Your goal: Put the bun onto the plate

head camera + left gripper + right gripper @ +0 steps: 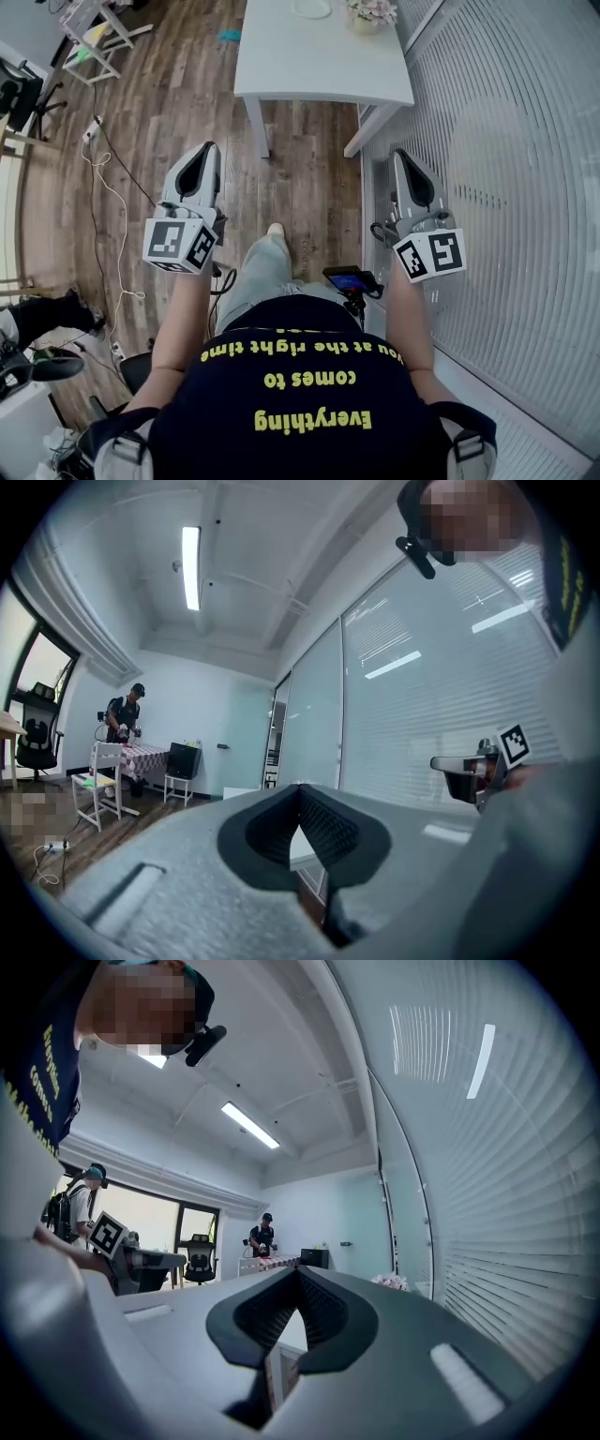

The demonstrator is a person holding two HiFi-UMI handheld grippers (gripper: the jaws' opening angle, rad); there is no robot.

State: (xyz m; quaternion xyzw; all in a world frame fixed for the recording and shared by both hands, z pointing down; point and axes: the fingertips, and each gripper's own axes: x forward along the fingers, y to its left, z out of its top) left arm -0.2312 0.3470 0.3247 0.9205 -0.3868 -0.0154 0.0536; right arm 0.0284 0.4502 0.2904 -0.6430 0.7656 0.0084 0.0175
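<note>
Bun: not showing in any view. Plate [312, 7] is sitting at the far edge of the white table [323, 66], cut off by the top of the head view, with flowers [372, 11] standing just to its right. The table is standing well ahead of the person on a wood floor [187, 94], its right end near the blind-covered glass wall [497, 159]. Left gripper [208, 150] is being held up in front of the body, well short of the table, jaws closed tip to tip with nothing between them; only the room is showing through the gap behind the tips. Right gripper [401, 155] is hovering level with it beside the glass wall, jaws likewise closed and empty. The two are pointing toward the table, well apart from each other. A dark device [349, 279] with a lit screen is sitting at the person's waist, between the arms. In the left gripper view another person [122, 714] is standing at a checkered table [145, 757] across the room, a white chair [105, 780] nearby.
</note>
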